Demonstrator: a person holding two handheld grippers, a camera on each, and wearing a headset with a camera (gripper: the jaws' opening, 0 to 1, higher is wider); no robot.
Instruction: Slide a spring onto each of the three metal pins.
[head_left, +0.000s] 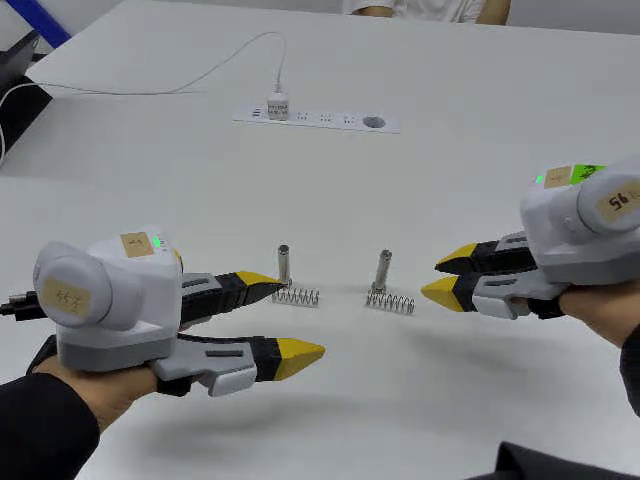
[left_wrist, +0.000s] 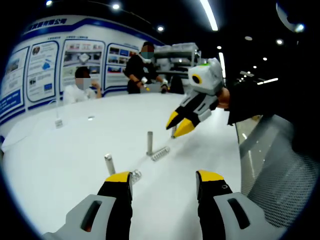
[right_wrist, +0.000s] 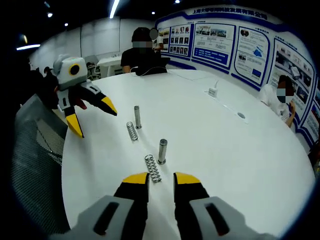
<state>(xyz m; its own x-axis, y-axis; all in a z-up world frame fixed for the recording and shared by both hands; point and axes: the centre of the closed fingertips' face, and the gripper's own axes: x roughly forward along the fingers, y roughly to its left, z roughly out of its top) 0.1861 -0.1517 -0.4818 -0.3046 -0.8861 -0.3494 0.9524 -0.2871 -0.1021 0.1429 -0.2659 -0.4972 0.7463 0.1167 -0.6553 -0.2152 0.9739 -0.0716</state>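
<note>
Jaws gape empty on both our tools: left yellow-tipped grey gripper (head_left: 300, 319) at the head view's lower left, right yellow-tipped grey gripper (head_left: 430, 279) at its right edge. Mid-frame on the white table (head_left: 420, 400) we see one upright grey metal pin (head_left: 284, 263) and a second pin (head_left: 383, 268) right of it, a coiled steel spring (head_left: 296, 296) lying at the first's foot, another spring (head_left: 390, 302) at the second's.

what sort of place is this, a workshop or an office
Probably an office meeting or demo room, not a workshop: a big white table with a power strip, and blue-framed display posters along the wall.
</note>
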